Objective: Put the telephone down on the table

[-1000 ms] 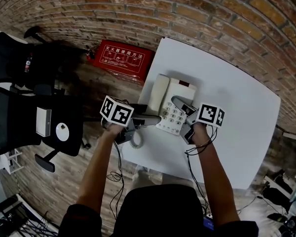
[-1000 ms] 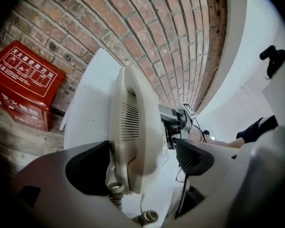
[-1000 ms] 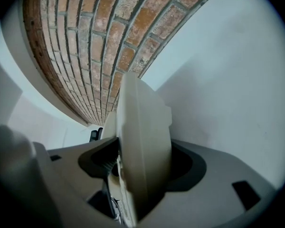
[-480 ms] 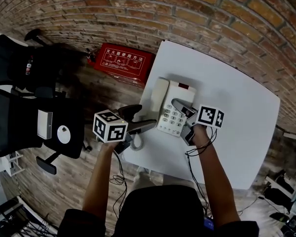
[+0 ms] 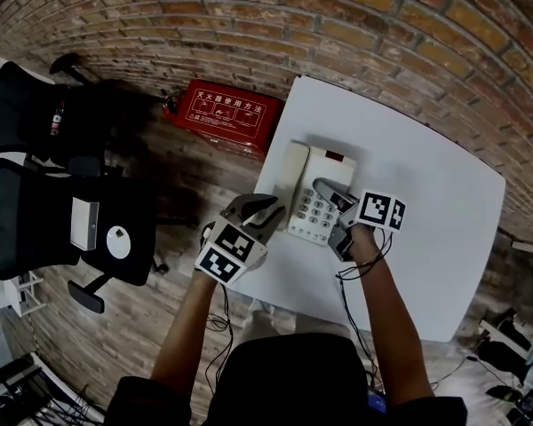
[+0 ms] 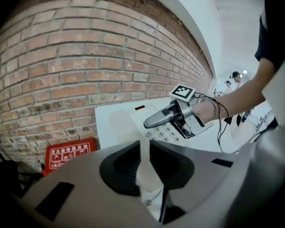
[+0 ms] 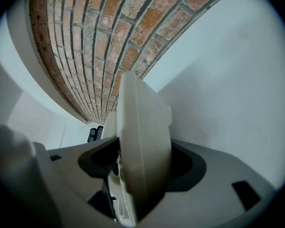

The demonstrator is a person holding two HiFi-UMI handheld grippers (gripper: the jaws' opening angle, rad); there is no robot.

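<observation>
White table (image 5: 431, 193) — brick wall (image 5: 382, 25), wood floor (image 5: 107, 335)

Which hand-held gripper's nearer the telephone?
Right hand-held gripper: clamped on the telephone. Left hand-held gripper: beside it at table edge, jaws closing, something white between.

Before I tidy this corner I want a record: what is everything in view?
wall: one, red-brown brick, behind the table
floor: brown wood planks
table: one, white, against the wall
telephone: one, cream, at the table's left side, handset on it
box: one, red, on the floor by the wall
office chairs: two, black, far left
arms: two, bare, holding the grippers
left hand-held gripper: one, grey, near the table's corner, jaws closing, something pale between them
right hand-held gripper: one, grey, shut on the telephone
</observation>
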